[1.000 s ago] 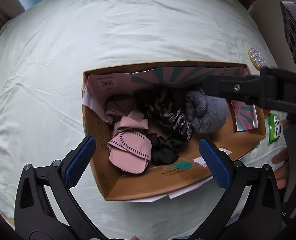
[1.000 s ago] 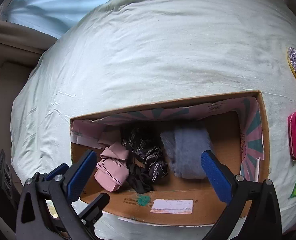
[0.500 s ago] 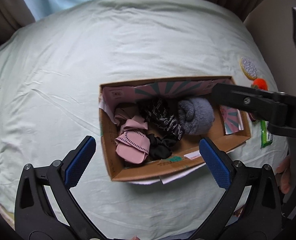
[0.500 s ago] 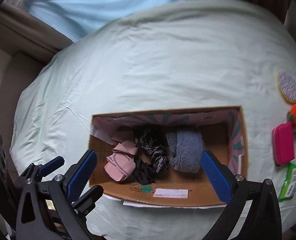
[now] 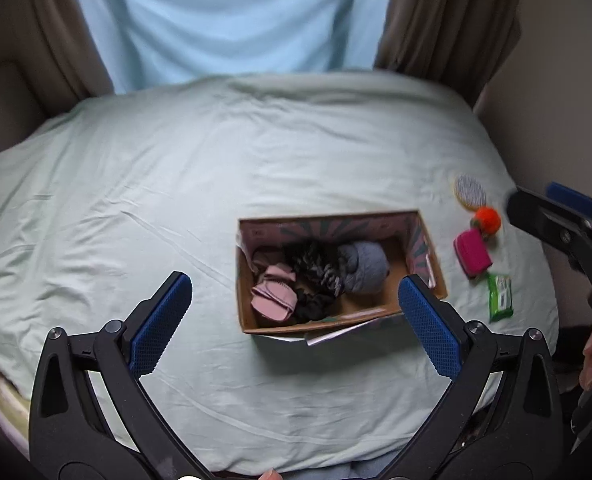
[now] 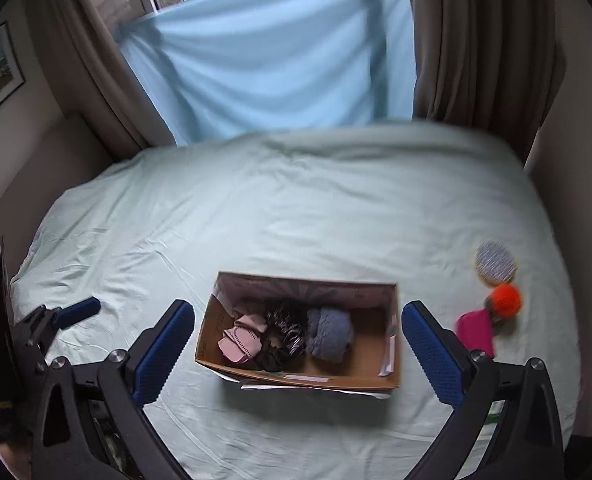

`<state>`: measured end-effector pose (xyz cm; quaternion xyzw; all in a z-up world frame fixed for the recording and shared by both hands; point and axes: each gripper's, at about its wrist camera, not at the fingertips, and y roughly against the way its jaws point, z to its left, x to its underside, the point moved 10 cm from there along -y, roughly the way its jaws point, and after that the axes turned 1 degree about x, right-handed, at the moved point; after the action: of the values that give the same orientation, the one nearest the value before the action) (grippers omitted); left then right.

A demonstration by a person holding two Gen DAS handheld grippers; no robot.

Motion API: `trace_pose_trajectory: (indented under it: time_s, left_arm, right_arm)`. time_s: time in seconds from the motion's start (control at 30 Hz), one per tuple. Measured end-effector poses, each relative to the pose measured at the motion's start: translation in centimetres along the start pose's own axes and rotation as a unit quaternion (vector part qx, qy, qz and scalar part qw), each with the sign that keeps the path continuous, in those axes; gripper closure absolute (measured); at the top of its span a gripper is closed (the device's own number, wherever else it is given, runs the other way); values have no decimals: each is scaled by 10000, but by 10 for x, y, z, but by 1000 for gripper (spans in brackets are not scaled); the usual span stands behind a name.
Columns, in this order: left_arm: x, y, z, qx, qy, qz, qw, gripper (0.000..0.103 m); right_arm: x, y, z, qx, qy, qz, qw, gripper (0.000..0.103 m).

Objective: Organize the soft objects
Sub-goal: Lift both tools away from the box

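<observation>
An open cardboard box (image 5: pixel 424 240) (image 6: pixel 211 324) sits on the pale green bed. Inside lie a pink cloth (image 5: pixel 273 300) (image 6: pixel 241 340), a black patterned cloth (image 5: pixel 316 268) (image 6: pixel 285 326) and a grey fuzzy roll (image 5: pixel 366 266) (image 6: pixel 330 334). My left gripper (image 5: pixel 296 320) is open and empty, held high above the box's near side. My right gripper (image 6: pixel 298 350) is open and empty, also high above the box. The right gripper also shows in the left wrist view (image 5: pixel 568 220) at the right edge, and the left gripper in the right wrist view (image 6: pixel 55 316) at the left.
Right of the box lie a glittery round pad (image 5: pixel 470 192) (image 6: pixel 496 262), an orange pompom (image 5: pixel 488 220) (image 6: pixel 506 300), a magenta pouch (image 5: pixel 472 252) (image 6: pixel 476 330) and a green packet (image 5: pixel 500 296). Brown curtains (image 6: pixel 476 40) and a blue sheet (image 6: pixel 275 60) stand behind the bed.
Both grippers have pulled back and up from the box, so it looks smaller and the bed's far end and curtains have come into view. Both stay open and empty.
</observation>
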<state>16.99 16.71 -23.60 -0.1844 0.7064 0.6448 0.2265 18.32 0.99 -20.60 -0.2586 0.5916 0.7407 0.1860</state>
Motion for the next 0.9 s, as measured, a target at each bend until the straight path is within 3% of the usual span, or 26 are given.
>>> trace_pose_trajectory:
  time_s: [0.13,0.33,0.6,0.9]
  left_arm:
    - [-10,45,0,-124,131,-493,9986,0]
    - [-14,82,-16,-218,16,-848,9962,0]
    - [-17,72,-83,85,-173,-766,9969,0]
    - [-14,25,-185,359,-272,-258,9987,0]
  right_arm:
    - [2,45,-9,262,167,-407,9987,0]
    - [11,95,-40,578,-74,-835,9948,0]
    - [39,119,-121,1062,-595,-890,9886,0]
    - [86,110,-221,1406,-867,-471,9851,0]
